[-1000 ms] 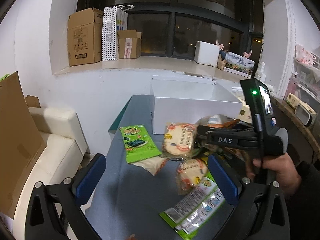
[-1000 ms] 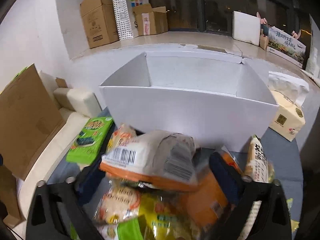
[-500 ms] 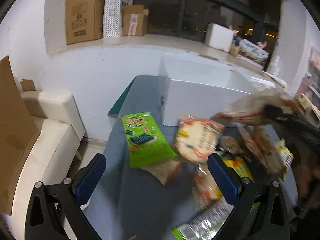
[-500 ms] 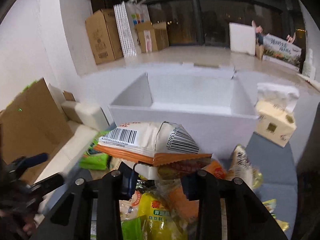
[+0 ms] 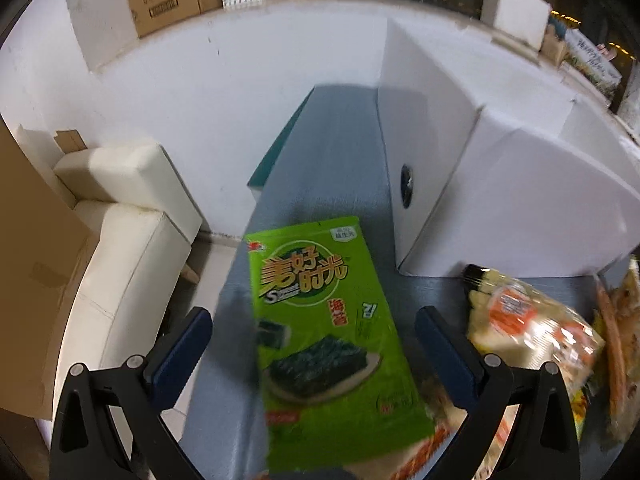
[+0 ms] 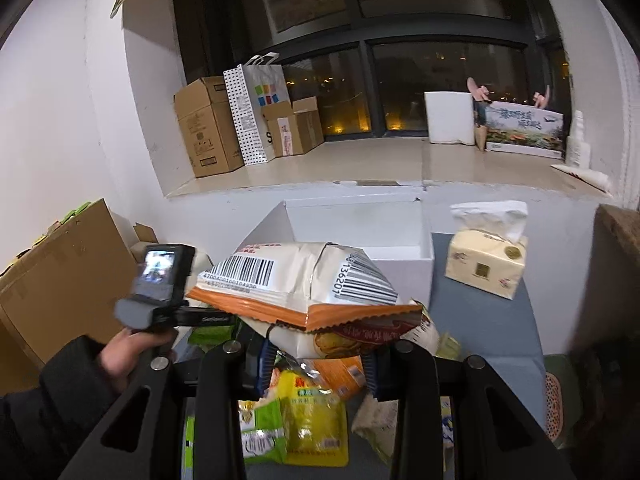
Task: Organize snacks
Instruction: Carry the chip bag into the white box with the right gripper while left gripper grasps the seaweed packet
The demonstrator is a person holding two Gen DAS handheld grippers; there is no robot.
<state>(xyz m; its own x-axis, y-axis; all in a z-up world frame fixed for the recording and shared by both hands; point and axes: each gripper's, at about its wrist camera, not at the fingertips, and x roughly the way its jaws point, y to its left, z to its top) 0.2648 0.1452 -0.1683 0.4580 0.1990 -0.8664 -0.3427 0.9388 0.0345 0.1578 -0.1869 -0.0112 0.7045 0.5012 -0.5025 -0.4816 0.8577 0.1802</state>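
Left wrist cam: the left gripper (image 5: 308,330) is spread wide, holding nothing, with the green seaweed snack pack (image 5: 328,332) flat on the blue table (image 5: 340,140) between its fingers, white box (image 5: 500,184) further right. Right wrist cam: the right gripper (image 6: 316,354) is clamped on an orange-and-white chip bag (image 6: 308,284), lifted just in front of the box (image 6: 360,228).

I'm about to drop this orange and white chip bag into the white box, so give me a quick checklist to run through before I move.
1. Right gripper shut on the chip bag: ok, held by its lower edge, lifted above the pile.
2. White box open on top: ok, what shows of the inside is bare.
3. Path from bag to box: ok, box lies straight ahead, nothing between.
4. Tissue pack clear of the box: ok, it stands apart to the right.
5. Left gripper out of the way: ok, open over the green seaweed pack, left of the box.
6. Grip firmness: cannot tell.
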